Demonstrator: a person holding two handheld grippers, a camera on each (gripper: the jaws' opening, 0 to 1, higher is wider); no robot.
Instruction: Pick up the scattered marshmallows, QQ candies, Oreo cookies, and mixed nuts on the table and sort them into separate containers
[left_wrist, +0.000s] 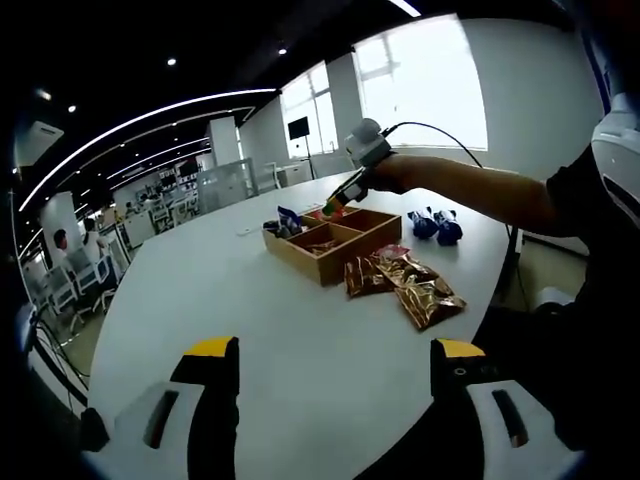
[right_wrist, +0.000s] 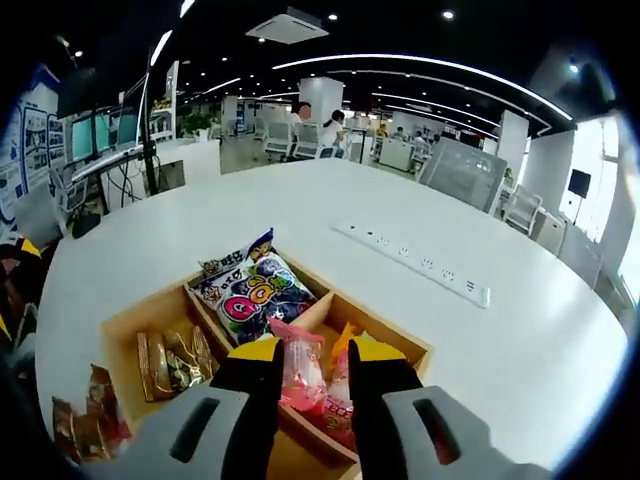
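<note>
A wooden divided tray (left_wrist: 322, 264) sits on the white table. In the right gripper view, my right gripper (right_wrist: 318, 352) hovers over the tray (right_wrist: 128, 318), shut on a pink marshmallow packet (right_wrist: 299, 368) above the near right compartment. A purple QQ candy bag (right_wrist: 256, 291) lies in the far compartment and gold nut packets (right_wrist: 174, 361) in the left one. The left gripper view shows my right gripper (left_wrist: 336, 205) over the tray's far side, held by a person's arm. My left gripper (left_wrist: 335, 350) stands open and holds nothing, well short of the tray.
Gold-brown packets (left_wrist: 405, 285) lie loose on the table beside the tray, and blue packets (left_wrist: 435, 226) further back. A white power strip (right_wrist: 415, 262) runs across the table beyond the tray. Office desks, chairs and people sit in the background.
</note>
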